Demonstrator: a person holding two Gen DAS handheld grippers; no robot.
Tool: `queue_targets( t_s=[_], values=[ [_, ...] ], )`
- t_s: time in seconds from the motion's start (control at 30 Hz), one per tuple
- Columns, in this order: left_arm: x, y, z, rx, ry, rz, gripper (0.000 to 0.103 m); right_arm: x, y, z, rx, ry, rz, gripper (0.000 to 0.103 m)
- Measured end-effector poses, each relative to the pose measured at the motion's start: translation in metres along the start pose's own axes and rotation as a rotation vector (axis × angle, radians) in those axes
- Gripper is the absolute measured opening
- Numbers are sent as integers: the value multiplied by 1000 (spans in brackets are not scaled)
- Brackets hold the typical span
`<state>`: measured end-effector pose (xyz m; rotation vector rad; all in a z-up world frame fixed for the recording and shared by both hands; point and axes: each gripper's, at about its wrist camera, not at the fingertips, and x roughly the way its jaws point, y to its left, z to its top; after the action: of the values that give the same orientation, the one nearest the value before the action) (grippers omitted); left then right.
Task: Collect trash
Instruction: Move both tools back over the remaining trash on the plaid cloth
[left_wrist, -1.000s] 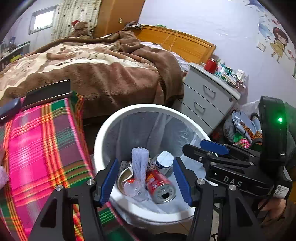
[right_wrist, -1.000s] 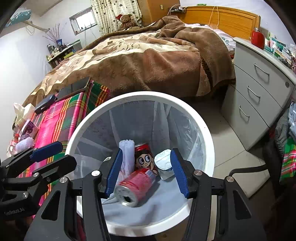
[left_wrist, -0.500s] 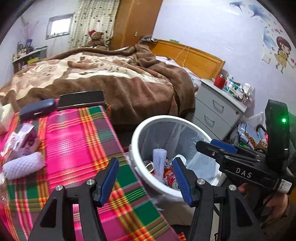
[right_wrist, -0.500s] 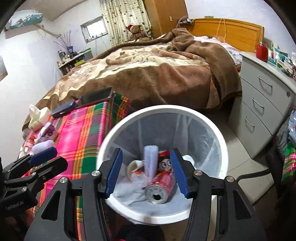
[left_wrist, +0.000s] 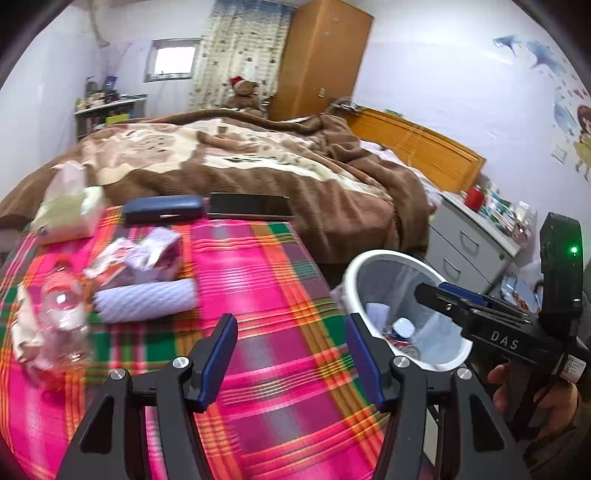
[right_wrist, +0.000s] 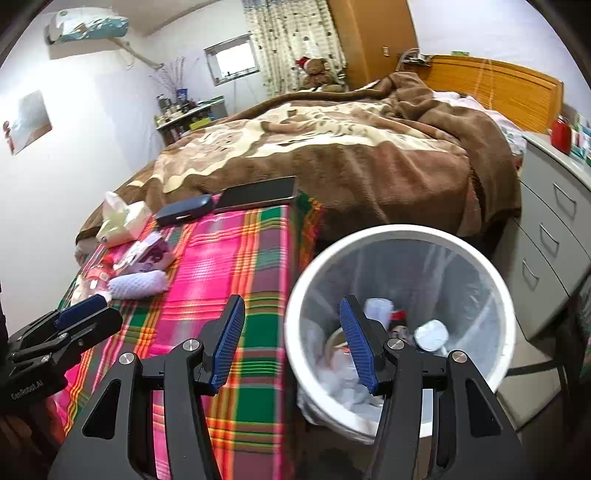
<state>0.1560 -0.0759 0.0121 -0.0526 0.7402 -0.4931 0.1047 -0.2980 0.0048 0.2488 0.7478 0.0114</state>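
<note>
Bin (right_wrist: 495, 280) with cans, cup and wrappers beside your plaid table (left_wrist: 273, 280), your left gripper (left_wrist: 291, 354) and right gripper (right_wrist: 291, 339) both parted, empty

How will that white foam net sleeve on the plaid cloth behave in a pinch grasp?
The white foam net sleeve looks soft and light, so it will probably squash between the pads. Lying on its side as a tube, it may roll if nudged. Its mesh texture should limit slipping.

My left hand-held gripper (left_wrist: 291, 354) angled downward, jaws apart, nothing between blue pads. My right hand-held gripper (right_wrist: 291, 345) likewise open and empty, tilted down; my right hand (left_wrist: 532, 391) wrapped round its handle
</note>
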Motion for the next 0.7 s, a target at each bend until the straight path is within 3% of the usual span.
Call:
queue_targets(
  t_s=[0.7],
  values=[
    [-62, 161, -28, -235, -42, 272, 61, 34, 94, 1, -191, 30, 164, 55]
  ],
)
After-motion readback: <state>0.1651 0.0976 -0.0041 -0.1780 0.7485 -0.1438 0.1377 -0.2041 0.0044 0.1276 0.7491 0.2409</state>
